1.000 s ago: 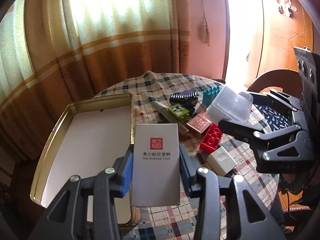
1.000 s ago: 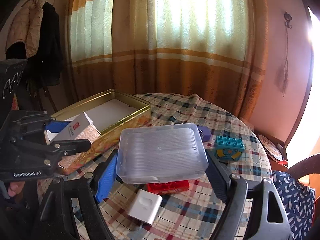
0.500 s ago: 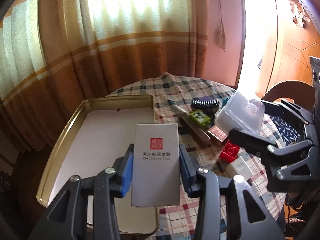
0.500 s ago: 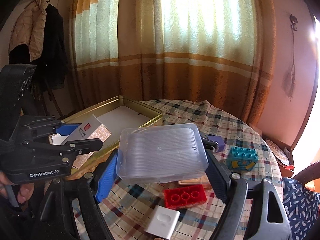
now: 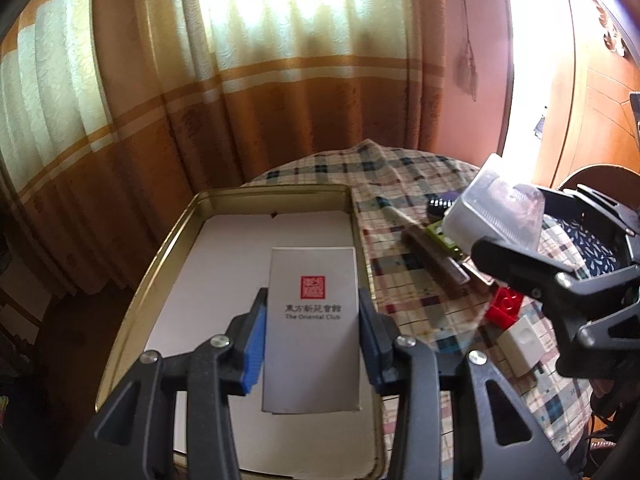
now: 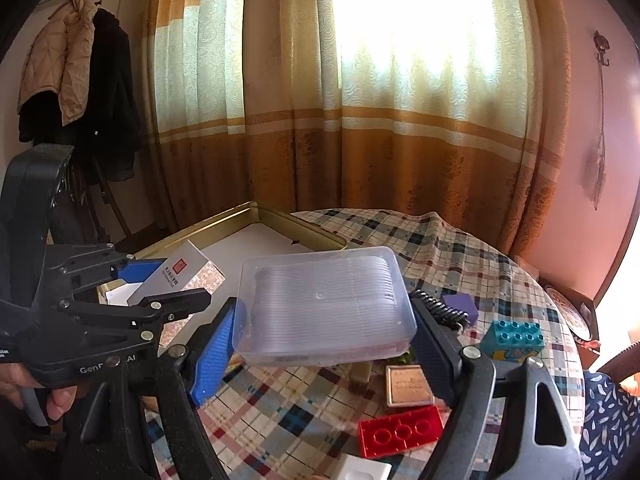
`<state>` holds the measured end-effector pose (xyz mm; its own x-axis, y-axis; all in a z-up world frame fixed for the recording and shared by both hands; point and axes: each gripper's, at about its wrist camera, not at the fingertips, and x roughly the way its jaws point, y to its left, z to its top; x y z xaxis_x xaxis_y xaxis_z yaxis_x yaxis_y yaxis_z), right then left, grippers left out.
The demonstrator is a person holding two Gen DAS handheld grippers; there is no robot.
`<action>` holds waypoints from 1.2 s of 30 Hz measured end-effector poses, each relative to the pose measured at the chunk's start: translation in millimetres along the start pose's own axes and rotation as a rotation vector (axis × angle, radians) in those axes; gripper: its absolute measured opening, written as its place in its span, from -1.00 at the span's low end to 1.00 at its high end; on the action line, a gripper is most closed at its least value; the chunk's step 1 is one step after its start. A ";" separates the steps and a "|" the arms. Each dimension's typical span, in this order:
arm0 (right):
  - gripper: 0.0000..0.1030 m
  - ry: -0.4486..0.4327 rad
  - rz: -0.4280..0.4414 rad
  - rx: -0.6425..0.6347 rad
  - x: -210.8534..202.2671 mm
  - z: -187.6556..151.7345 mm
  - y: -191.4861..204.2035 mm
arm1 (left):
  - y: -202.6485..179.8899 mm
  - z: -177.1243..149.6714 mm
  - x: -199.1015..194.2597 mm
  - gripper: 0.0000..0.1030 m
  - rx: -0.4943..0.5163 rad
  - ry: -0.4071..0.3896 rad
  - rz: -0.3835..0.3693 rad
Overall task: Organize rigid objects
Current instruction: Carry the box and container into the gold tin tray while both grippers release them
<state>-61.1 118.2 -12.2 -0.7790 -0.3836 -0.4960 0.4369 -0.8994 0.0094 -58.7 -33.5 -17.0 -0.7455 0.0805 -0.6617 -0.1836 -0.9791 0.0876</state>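
Observation:
My left gripper (image 5: 312,320) is shut on a white card box (image 5: 312,328) with a red seal. It holds the box above the gold tin tray (image 5: 276,192), which has a white lining. The box also shows in the right wrist view (image 6: 180,276). My right gripper (image 6: 324,332) is shut on a clear plastic box (image 6: 324,304) and holds it above the checked tablecloth (image 6: 460,248), right of the tray (image 6: 296,220). In the left wrist view the clear plastic box (image 5: 496,208) is at the right.
On the cloth lie a red brick (image 6: 402,430), a teal brick (image 6: 514,334), a purple block (image 6: 460,306), a black comb (image 6: 440,312), a copper tin (image 6: 408,384), a white block (image 5: 524,338) and a brown stick (image 5: 436,260). Curtains hang behind. Coats (image 6: 76,76) hang at the left.
My left gripper has carried the white card box left and forward until it is over the tray. My right gripper has moved with the clear plastic box toward the tray.

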 end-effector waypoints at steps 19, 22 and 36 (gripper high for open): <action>0.60 0.031 0.024 -0.033 33.0 18.7 18.8 | 30.4 -5.7 22.1 -0.22 -0.049 0.051 0.025; 0.60 0.049 0.026 -0.036 45.2 22.4 20.1 | 37.3 -4.2 29.8 -0.22 -0.056 0.073 0.030; 0.60 0.162 0.066 -0.071 119.0 38.1 43.3 | 90.8 13.0 68.3 -0.22 -0.109 0.196 0.127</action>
<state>-152.0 25.6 -37.7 -0.6675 -0.3974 -0.6297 0.5198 -0.8542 -0.0119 -134.6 -114.5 -44.6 -0.6180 -0.0720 -0.7829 -0.0180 -0.9942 0.1056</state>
